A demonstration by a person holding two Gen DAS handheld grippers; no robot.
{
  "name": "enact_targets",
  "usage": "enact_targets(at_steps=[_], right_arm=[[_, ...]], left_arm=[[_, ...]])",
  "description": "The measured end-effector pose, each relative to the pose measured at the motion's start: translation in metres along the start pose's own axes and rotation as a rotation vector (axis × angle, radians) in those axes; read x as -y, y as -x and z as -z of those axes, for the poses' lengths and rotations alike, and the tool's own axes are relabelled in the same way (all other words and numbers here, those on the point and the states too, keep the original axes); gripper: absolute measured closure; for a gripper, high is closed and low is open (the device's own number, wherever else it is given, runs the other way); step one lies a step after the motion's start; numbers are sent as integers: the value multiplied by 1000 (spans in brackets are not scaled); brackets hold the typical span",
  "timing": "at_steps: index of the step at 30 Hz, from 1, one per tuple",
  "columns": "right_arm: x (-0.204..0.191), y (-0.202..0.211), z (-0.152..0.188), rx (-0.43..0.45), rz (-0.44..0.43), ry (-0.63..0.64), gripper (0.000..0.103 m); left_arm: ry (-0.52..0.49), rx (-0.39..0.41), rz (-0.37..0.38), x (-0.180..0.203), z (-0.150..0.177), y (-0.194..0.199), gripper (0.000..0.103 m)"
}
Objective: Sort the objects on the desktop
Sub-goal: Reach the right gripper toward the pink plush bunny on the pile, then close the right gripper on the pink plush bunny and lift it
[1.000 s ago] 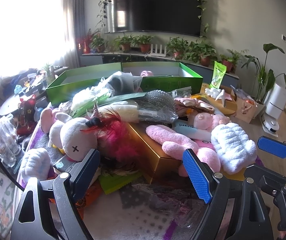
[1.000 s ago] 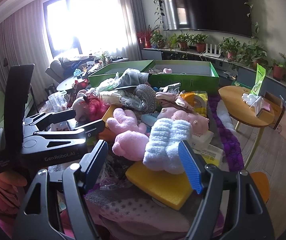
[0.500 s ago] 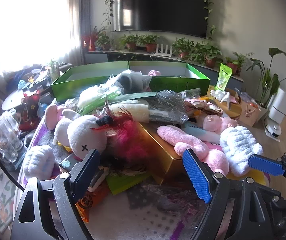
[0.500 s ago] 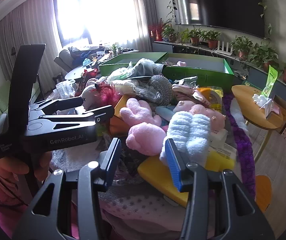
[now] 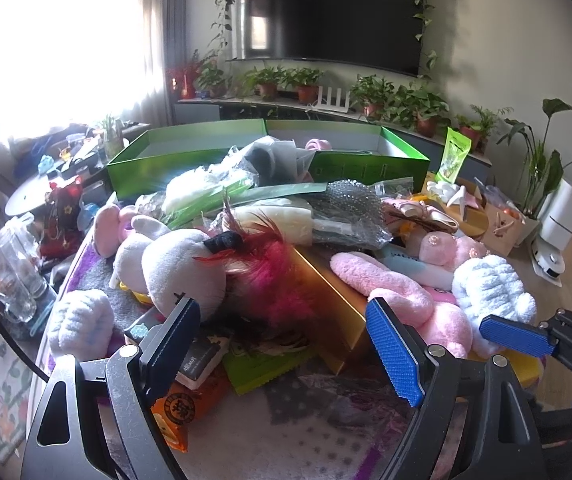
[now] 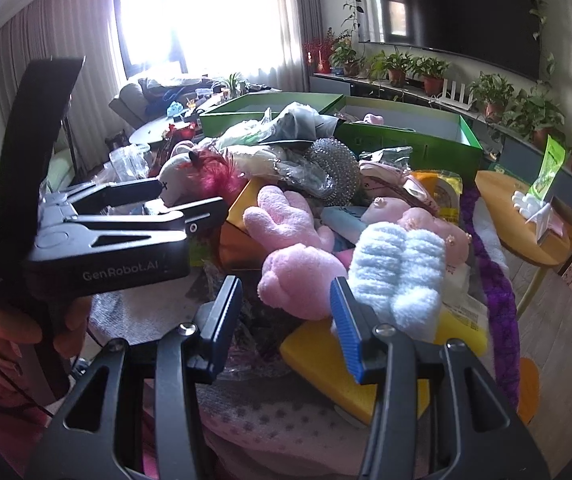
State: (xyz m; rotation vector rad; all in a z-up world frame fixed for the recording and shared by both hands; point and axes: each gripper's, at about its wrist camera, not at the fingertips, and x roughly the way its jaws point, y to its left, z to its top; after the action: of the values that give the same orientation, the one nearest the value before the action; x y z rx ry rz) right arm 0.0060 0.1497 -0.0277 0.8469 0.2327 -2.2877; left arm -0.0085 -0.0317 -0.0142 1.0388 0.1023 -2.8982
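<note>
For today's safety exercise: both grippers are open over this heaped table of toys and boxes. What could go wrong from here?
1. The gold box lies tilted under the grey plush doll; pulling either might tip the pile.
2. The left gripper and right gripper sit close together, so they could collide.
3. The fluffy white-blue toy touches the pink plush; the right gripper may snag both.

A dark television [image 5: 337, 16] hangs on the wall above potted plants [image 5: 286, 80]. A round wooden table [image 6: 513, 216] stands right of the pile.
</note>
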Motion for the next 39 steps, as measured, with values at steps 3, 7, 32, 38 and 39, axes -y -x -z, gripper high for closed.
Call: enact_targets(at_steps=[3, 7, 32, 38, 39], right_arm=[[-4, -8, 1, -16, 19, 32, 57], [-4, -13, 0, -19, 83, 54, 71], [40, 22, -15, 70, -50, -53, 82], [6, 10, -3, 34, -80, 62, 44], [5, 6, -3, 31, -62, 60, 38]], left_arm=[[7, -1, -4, -3, -1, -1, 18], [7, -3, -3, -5, -2, -3, 18], [-71, 39, 58, 26, -26, -10, 18], [-46, 38, 48, 15, -26, -7, 18], [-48, 37, 57, 15, -26, -7, 18]])
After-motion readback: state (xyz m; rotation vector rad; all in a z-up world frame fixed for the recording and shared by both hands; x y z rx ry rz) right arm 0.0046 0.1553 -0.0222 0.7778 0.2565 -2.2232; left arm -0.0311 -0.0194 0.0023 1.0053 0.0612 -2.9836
